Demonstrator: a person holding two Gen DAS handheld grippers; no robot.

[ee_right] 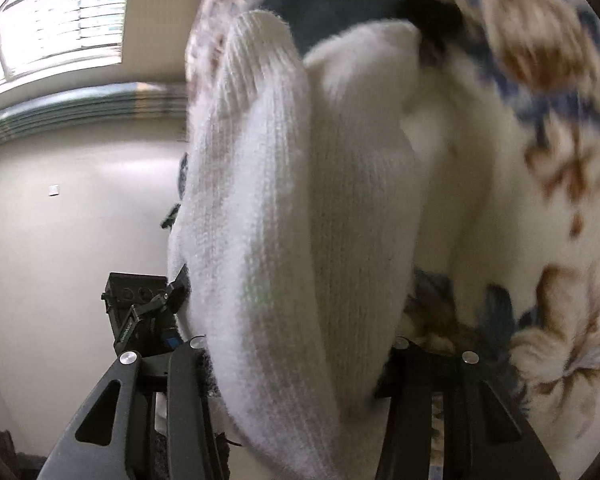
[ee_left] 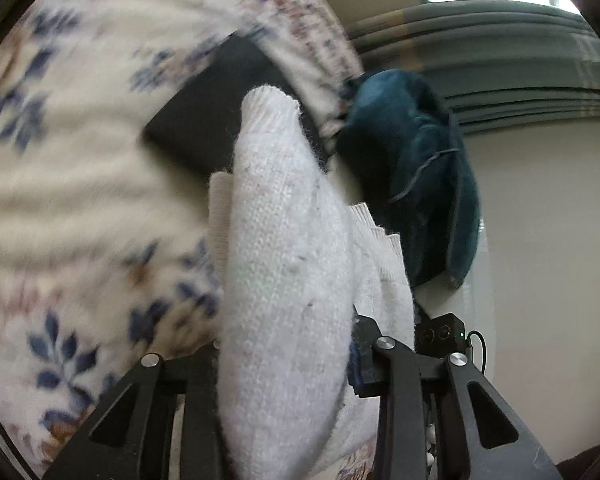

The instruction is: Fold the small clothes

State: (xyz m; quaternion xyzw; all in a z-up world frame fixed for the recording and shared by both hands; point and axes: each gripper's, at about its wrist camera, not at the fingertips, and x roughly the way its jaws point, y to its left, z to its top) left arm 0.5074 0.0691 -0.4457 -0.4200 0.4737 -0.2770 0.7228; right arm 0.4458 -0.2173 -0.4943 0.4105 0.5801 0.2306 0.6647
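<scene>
At the bottom centre of both views, the left gripper [ee_left: 288, 360] and right gripper [ee_right: 300, 354], angled down, each clamp a white knitted sock [ee_left: 284, 264] [ee_right: 284, 216], with a floral blanket [ee_left: 60, 184] and dark teal garment [ee_left: 416, 168] beyond.

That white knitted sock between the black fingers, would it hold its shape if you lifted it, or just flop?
Probably flop: the white sock already bends and drapes over itself in the left wrist view. It looks light, being thin ribbed knit. Its fuzzy surface should grip rather than slip, though that is a guess from its texture.
</scene>
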